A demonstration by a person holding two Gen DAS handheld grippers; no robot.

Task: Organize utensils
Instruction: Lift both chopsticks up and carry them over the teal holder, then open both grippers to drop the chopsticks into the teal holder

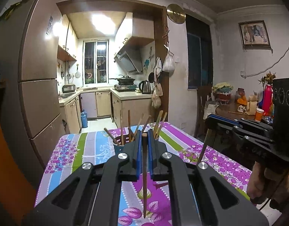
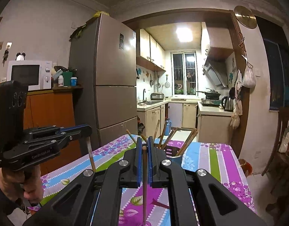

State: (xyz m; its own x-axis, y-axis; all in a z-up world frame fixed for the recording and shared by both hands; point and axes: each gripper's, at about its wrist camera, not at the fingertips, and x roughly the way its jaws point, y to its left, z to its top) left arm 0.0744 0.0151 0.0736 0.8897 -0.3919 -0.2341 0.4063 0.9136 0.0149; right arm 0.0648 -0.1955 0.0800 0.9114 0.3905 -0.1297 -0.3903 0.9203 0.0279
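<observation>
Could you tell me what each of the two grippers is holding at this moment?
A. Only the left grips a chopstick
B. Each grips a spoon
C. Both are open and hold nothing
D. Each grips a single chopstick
D: the left gripper is shut on one chopstick hanging point down, the right gripper on another chopstick, both above the floral tablecloth near the chopstick holder.

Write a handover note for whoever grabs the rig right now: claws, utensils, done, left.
Left claw: shut on a chopstick, held upright above the floral tablecloth.
Right claw: shut on a second chopstick, also upright.
Holder cup stands ahead on the table with several chopsticks already in it.
Done: most chopsticks are in the cup.
Left: put both held chopsticks into the cup.
</observation>
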